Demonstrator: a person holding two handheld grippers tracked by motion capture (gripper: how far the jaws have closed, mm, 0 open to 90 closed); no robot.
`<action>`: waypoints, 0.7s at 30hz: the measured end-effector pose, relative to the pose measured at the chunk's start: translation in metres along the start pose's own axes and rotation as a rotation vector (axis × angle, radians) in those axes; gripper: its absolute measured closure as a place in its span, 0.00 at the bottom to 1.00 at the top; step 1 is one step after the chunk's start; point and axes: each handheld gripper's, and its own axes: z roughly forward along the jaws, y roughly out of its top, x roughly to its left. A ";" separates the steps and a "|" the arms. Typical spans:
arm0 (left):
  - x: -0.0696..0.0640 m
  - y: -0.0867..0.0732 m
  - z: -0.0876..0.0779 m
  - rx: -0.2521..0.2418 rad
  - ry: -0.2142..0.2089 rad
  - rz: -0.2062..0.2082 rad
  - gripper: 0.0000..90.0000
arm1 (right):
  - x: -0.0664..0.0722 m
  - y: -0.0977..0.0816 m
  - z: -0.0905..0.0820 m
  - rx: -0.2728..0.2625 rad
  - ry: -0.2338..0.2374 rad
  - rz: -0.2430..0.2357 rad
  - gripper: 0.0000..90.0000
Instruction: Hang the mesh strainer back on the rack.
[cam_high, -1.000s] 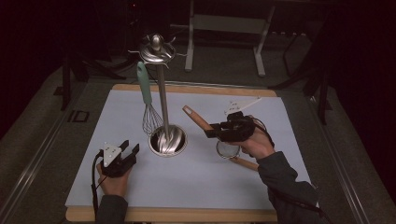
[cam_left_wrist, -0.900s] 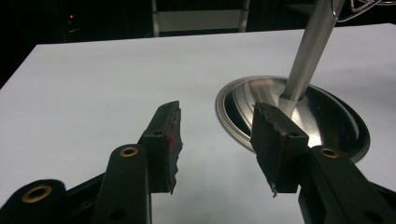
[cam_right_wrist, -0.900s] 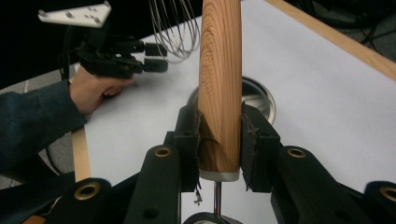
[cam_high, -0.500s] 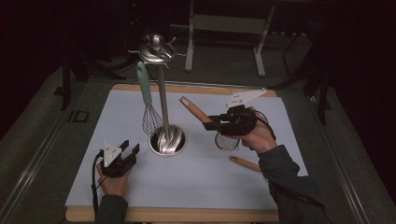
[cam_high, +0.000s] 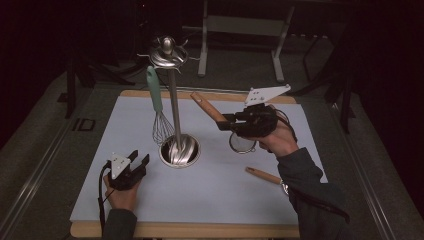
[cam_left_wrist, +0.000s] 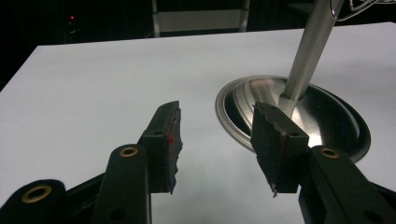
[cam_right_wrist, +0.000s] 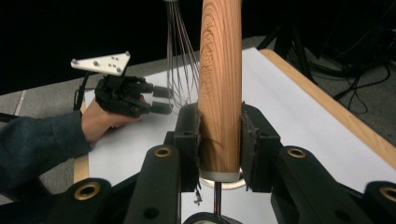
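My right gripper (cam_high: 225, 123) is shut on the wooden handle (cam_high: 205, 106) of a small mesh strainer (cam_high: 242, 144), held above the white mat with the handle angled up toward the stand. In the right gripper view both pads (cam_right_wrist: 189, 140) press the handle (cam_right_wrist: 220, 70) just above its metal collar. The steel utensil stand (cam_high: 173, 107) rises from a round base (cam_high: 180, 151), and a green-handled whisk (cam_high: 159, 120) hangs from its hooked top. My left gripper (cam_high: 140, 161) rests open on the mat, left of the base; in its own view the left gripper (cam_left_wrist: 219, 135) holds nothing and faces the base (cam_left_wrist: 327, 116).
A second wooden-handled utensil (cam_high: 262, 175) lies on the white mat (cam_high: 215, 195) by the right forearm. The mat covers a wooden board (cam_high: 150, 230). Dark floor and a metal frame (cam_high: 240, 25) lie beyond the far edge.
The right gripper has risen and shifted a little left with the strainer, lifting it off the mat. The left gripper has stayed put.
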 end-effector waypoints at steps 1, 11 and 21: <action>0.000 0.000 0.000 0.000 0.000 0.000 0.59 | 0.000 0.001 -0.001 -0.006 0.000 -0.002 0.79; 0.000 0.000 0.000 0.001 0.000 0.000 0.59 | 0.005 0.022 -0.013 -0.084 0.031 -0.024 0.79; 0.000 0.000 0.000 0.002 0.000 0.002 0.59 | 0.012 0.037 -0.020 -0.150 0.043 -0.052 0.79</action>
